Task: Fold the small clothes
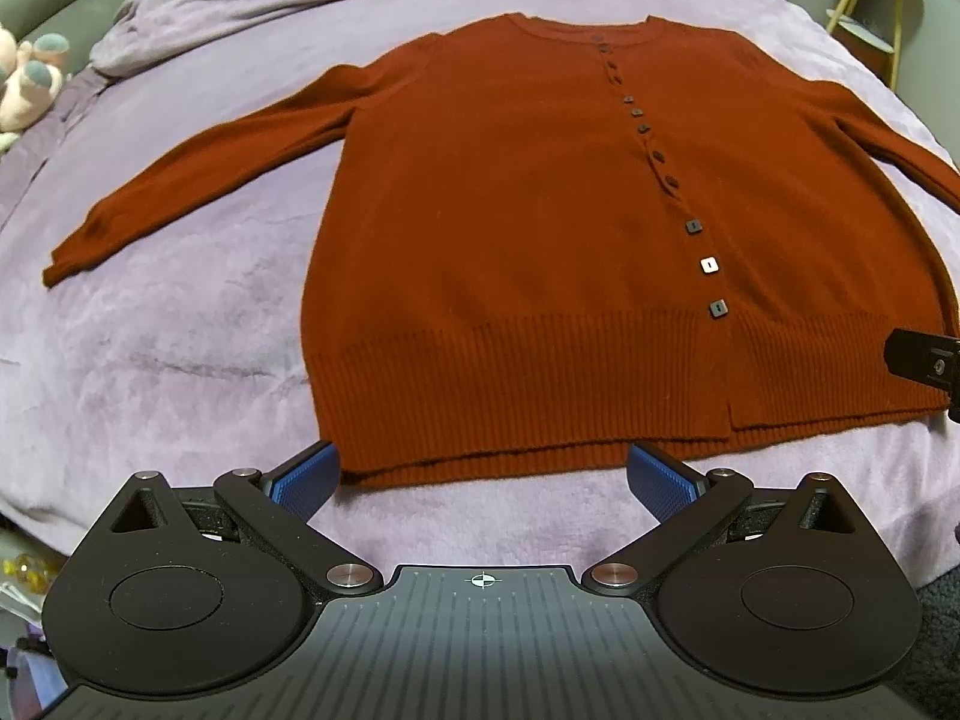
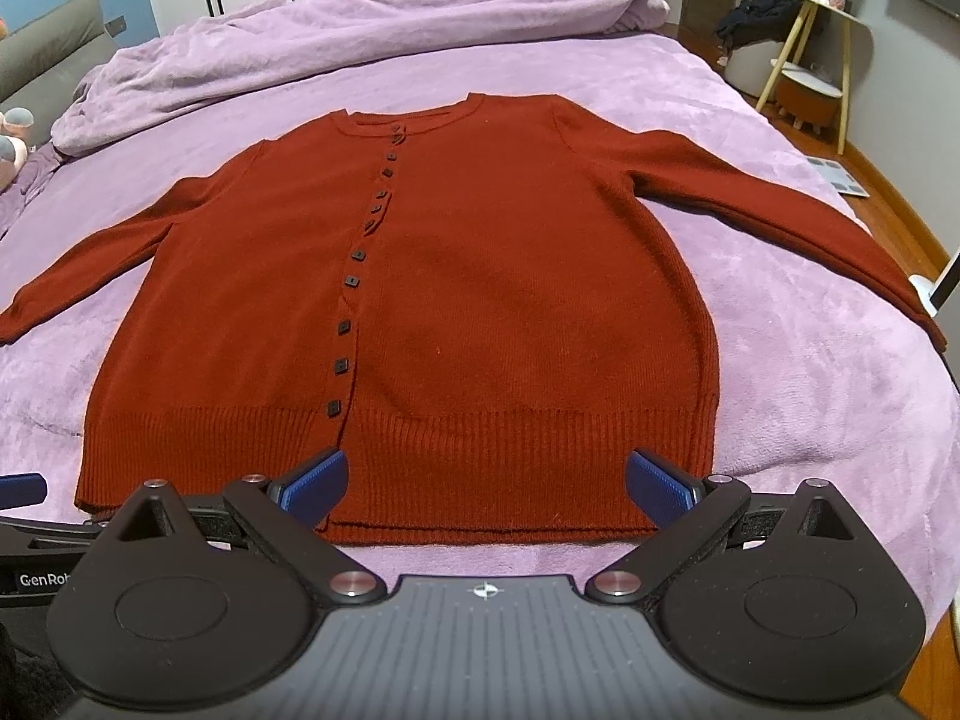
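The bed (image 2: 750, 138), covered in a lilac plush blanket, filled nearly everything ahead of me. A bunched duvet (image 2: 372, 18) of the same colour lay heaped across its far end, at twelve o'clock. The rust-red cardigan (image 2: 480, 300) lay flat and buttoned in the middle of the bed, sleeves spread out toward nine and three o'clock, ribbed hem nearest me. Off the bed at two o'clock stood a small side table (image 2: 810, 18) with yellow legs, and at ten o'clock some soft toys (image 1: 27, 78) sat by the bed's edge. My left gripper (image 1: 483, 477) was spread wide and held nothing, hovering just short of the hem. My right gripper (image 2: 486, 486) was equally wide and empty, its blue pads over the hem's near edge. Nothing lay between either gripper and the cardigan.
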`<move>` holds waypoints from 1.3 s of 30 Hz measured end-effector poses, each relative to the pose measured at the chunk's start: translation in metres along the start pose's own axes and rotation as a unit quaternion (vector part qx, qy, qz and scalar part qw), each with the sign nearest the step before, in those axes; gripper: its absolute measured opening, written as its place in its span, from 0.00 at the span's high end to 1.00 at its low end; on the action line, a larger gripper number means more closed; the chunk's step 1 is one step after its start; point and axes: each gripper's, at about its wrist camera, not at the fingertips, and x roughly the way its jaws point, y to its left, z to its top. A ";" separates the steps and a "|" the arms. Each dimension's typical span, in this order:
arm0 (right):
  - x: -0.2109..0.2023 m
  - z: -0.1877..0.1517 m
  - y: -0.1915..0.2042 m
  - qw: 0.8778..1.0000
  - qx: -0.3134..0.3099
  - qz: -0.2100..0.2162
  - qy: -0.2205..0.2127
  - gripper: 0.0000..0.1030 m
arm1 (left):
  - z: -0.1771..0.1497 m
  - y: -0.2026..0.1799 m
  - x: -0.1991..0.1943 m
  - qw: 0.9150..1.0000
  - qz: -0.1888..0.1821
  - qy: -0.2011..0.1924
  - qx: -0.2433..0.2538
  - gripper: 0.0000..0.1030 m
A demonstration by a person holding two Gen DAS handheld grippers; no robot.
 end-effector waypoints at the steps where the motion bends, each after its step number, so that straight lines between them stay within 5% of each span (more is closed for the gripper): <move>1: 0.000 0.000 0.000 1.000 0.001 0.001 -0.001 0.04 | 0.000 0.000 0.000 1.000 0.003 0.001 0.002 0.00; 21: 0.006 -0.003 -0.005 1.000 0.007 0.022 0.000 0.04 | 0.002 -0.004 0.008 1.000 0.008 0.024 0.006 0.00; 27: 0.010 -0.008 -0.022 0.994 0.042 0.099 -0.017 0.04 | 0.004 -0.002 0.010 1.000 -0.019 0.005 -0.008 0.00; 34: 0.032 0.003 -0.115 0.968 0.199 0.131 -0.077 0.40 | 0.015 -0.001 0.011 0.998 -0.034 -0.040 -0.019 0.00; 37: 0.043 0.010 -0.184 0.937 0.307 0.126 -0.114 0.59 | 0.025 0.000 0.016 0.997 -0.035 -0.062 -0.024 0.00; 39: 0.049 0.010 -0.231 0.906 0.380 0.116 -0.145 0.59 | 0.033 0.001 0.022 0.996 -0.044 -0.071 -0.032 0.00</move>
